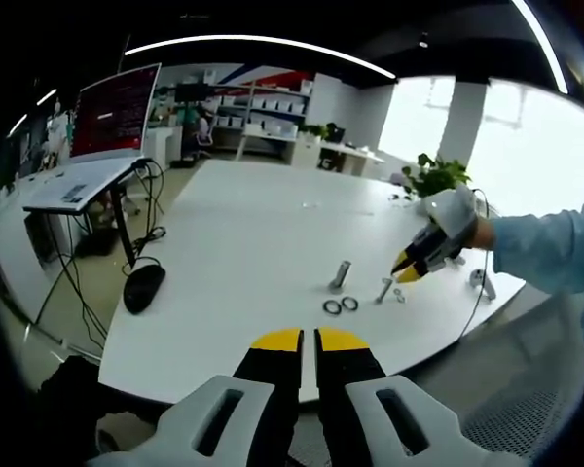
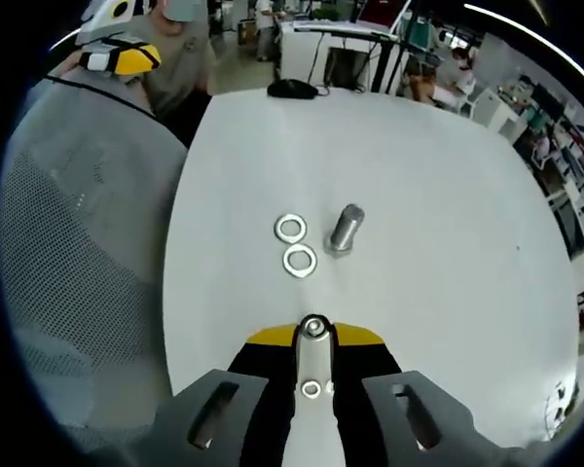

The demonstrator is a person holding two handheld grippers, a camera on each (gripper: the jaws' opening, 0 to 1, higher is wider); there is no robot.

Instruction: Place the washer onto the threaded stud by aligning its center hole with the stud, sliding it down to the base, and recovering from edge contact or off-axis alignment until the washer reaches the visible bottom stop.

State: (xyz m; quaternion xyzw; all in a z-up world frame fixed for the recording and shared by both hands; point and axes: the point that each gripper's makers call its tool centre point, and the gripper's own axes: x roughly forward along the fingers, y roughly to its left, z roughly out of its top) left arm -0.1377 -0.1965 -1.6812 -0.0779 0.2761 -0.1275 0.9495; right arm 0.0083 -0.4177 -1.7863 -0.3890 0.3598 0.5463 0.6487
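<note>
Two thin steel washers [image 2: 294, 244] lie flat near the bench [image 2: 448, 195] edge, just beside the upright threaded stud [image 2: 346, 230]; light, stiff and slippery, each is best pinched across its rim. The right tool [image 2: 314, 336] is pressed onto a small bolt [image 2: 313, 328]; the left tool [image 1: 308, 341] is nearly closed, holding nothing.

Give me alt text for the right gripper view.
The right gripper points its yellow-tipped fingers across a white table, with a small bolt showing between them. Ahead lie two washers beside an upright threaded stud. The left gripper sits far upper left.
</note>
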